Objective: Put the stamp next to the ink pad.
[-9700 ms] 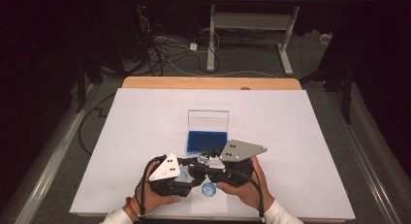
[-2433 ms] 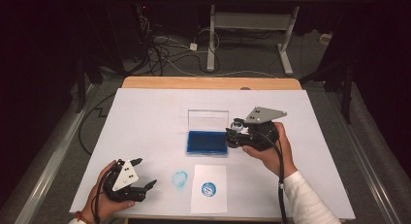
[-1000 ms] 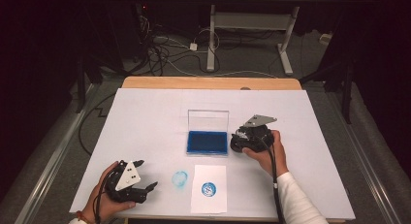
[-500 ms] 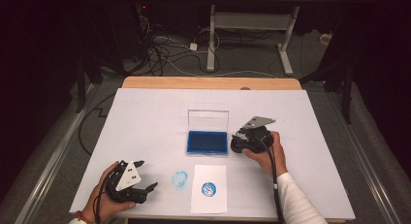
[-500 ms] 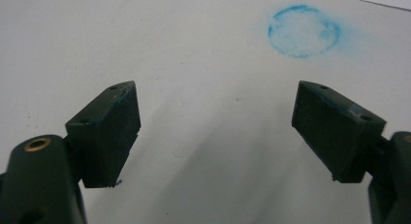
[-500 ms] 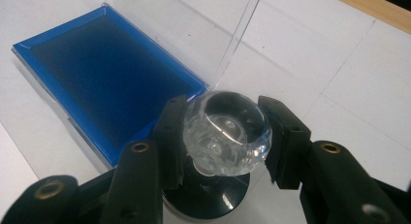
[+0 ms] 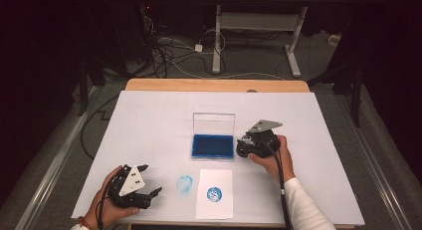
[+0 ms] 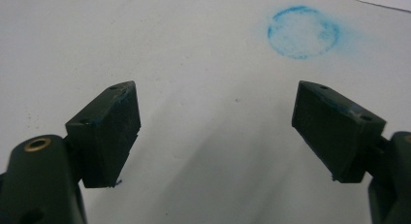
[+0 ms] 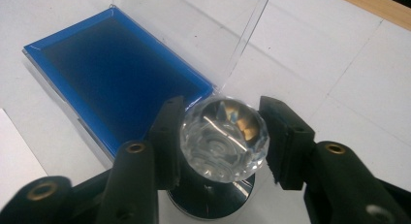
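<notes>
Your right gripper (image 9: 223, 136) clenches the crystal-knobbed stamp (image 9: 224, 132), lower centre, beside the blue ink pad (image 9: 121, 73). Your left gripper (image 8: 218, 132): jaws spread, released.

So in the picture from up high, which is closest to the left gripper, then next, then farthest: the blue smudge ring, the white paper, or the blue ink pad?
1. The blue smudge ring, on the table just right of the left gripper.
2. The white paper, a bit farther right, near the front edge.
3. The blue ink pad, farthest, up toward the middle of the table.
</notes>
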